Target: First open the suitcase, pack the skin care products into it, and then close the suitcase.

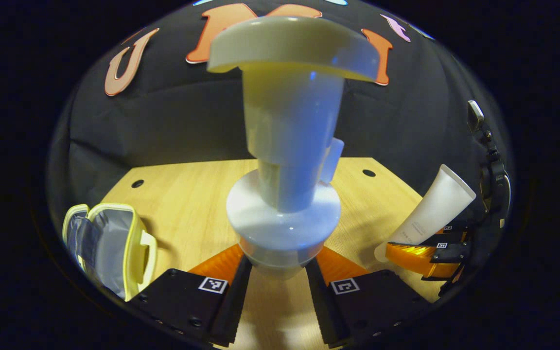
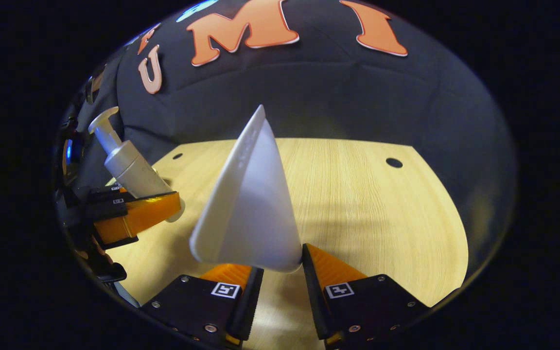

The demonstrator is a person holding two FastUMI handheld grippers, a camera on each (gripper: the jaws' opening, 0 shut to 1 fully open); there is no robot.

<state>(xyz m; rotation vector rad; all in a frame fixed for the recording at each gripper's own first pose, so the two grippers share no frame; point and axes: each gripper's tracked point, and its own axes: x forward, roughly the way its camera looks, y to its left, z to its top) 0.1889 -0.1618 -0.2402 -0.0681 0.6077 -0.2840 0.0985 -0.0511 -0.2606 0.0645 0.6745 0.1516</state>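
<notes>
Left tongs (image 1: 274,272) clamped on a white pump bottle (image 1: 285,146), both fingers pressed to its body just under the collar, pump head standing upright toward the camera. Seen from the right gripper view as well, off at the left edge, same bottle (image 2: 127,165) tilted in the orange fingers. Right tongs (image 2: 280,270) closed on a white tube (image 2: 248,204), gripped low near the cap end, crimped edge pointing up and away; same tube (image 1: 438,209) visible in the left gripper view at far right, leaning over the bench (image 1: 187,194).

Further out, at lower left of the left gripper view, a small yellow-trimmed suitcase (image 1: 110,243) lying open on the bench, grey lining exposed, well apart from both items.

Packing step under way, judged from the open lid and both products lifted. Next: carry bottle, then tube, over the opening, lower inside, release, then shut the lid. Some risk of the tall pump head fouling the lid.
</notes>
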